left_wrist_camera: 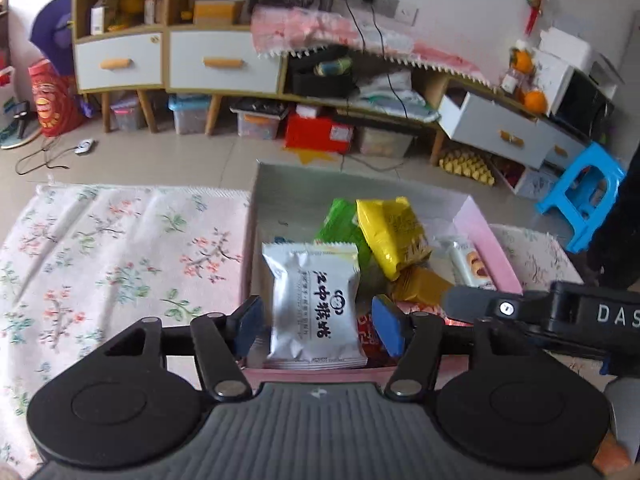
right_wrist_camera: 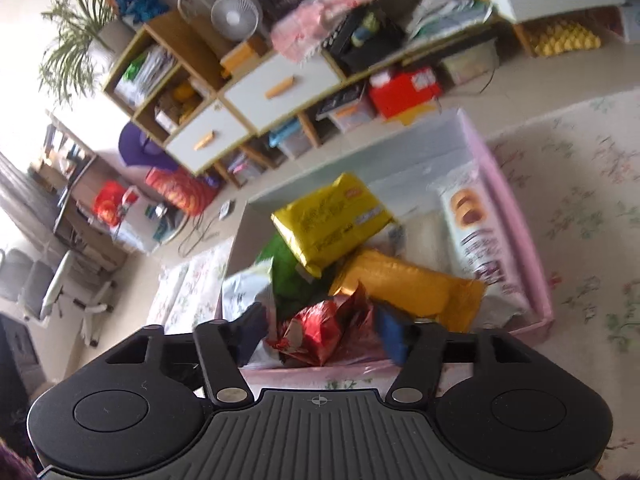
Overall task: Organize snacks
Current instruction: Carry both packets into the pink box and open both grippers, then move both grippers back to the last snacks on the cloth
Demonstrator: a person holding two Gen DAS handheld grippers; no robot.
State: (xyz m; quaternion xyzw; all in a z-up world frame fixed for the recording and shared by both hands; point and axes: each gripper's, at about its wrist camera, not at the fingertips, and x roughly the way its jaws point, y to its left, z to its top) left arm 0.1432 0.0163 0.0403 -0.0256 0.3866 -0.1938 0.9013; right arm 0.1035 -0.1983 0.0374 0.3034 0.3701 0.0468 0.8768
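Note:
A pink box (left_wrist_camera: 486, 240) on the flowered cloth holds several snack packets. In the left wrist view, my left gripper (left_wrist_camera: 318, 322) is open over the box's near edge, its pads on either side of a silver packet (left_wrist_camera: 316, 300) without touching it. Behind lie a green packet (left_wrist_camera: 340, 224), a yellow packet (left_wrist_camera: 390, 232), a gold packet (left_wrist_camera: 420, 286) and a biscuit packet (left_wrist_camera: 468, 260). In the right wrist view, my right gripper (right_wrist_camera: 320, 332) is open around a red packet (right_wrist_camera: 320, 330) in the box (right_wrist_camera: 516, 216), with gaps at both pads. The right gripper's body (left_wrist_camera: 560, 316) shows at the right of the left view.
A flowered cloth (left_wrist_camera: 100, 260) covers the surface around the box. Beyond it stand a low cabinet with drawers (left_wrist_camera: 216, 60), storage bins, a red box (left_wrist_camera: 320, 132) and a blue stool (left_wrist_camera: 580, 196) on the floor. A fan (right_wrist_camera: 234, 16) sits on the cabinet.

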